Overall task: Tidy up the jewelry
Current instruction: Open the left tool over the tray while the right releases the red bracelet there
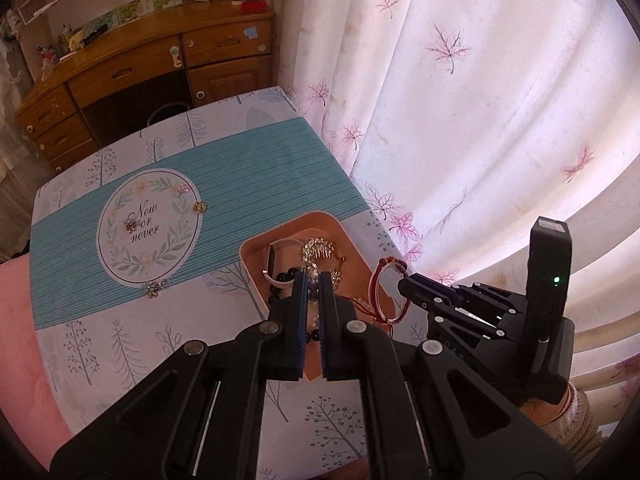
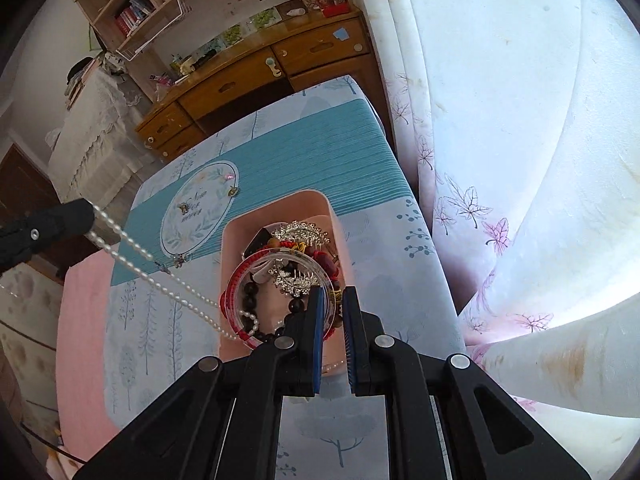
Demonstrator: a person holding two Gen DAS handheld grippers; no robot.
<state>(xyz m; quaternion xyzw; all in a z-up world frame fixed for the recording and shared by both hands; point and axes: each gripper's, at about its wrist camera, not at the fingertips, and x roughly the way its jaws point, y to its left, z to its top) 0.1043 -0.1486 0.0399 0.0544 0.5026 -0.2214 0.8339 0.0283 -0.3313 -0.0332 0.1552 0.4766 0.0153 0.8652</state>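
Holding a pearl strand [image 2: 160, 284] pinched in my left gripper [image 1: 314, 280] and a red bangle [image 2: 240, 292] clamped in my right gripper [image 2: 332, 292], I hovered over the pink tray [image 2: 280, 208]; lowering both gently seemed wise, avoiding tangles.

A tray [image 2: 338, 236] is set on the table [image 1: 224, 168] directly below both grippers. In it a comb [image 2: 300, 234], beads [image 2: 252, 292] and a watch [image 1: 272, 260] are heaped. Ahead and left of the left gripper [image 1: 314, 280], small charms [image 1: 130, 224] are scattered. A desk [image 1: 132, 68] is placed beyond the table, a curtain [image 1: 460, 100] to the right.
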